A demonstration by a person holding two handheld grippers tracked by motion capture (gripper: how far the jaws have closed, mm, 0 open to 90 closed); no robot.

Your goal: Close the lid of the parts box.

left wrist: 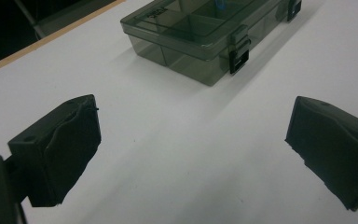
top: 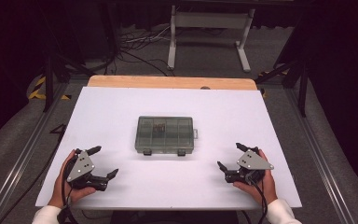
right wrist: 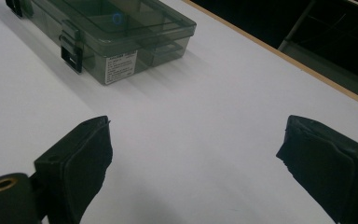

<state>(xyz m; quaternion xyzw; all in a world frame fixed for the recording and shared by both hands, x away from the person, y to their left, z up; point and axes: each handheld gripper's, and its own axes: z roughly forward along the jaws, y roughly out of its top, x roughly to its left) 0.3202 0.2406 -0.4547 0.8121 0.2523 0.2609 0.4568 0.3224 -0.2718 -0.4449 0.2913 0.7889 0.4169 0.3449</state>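
Note:
A smoky clear plastic compartment box [top: 165, 134] lies shut in the middle of the white table, with two black latches on its near side. A small dark item sits in one of its far compartments. My left gripper [top: 103, 161] rests at the near left, held by a hand, jaws wide open and empty. My right gripper [top: 230, 156] rests at the near right, also open and empty. In the left gripper view the box [left wrist: 205, 32] lies ahead, beyond the gripper [left wrist: 193, 144]. In the right gripper view the box [right wrist: 112, 32] lies up and left of the gripper [right wrist: 193, 154].
The white table top [top: 121, 112] has a wooden strip [top: 168, 82] along its far edge. Beyond it stand a white frame [top: 209, 32] and cables on a grey floor. Dark rails run along both sides of the table.

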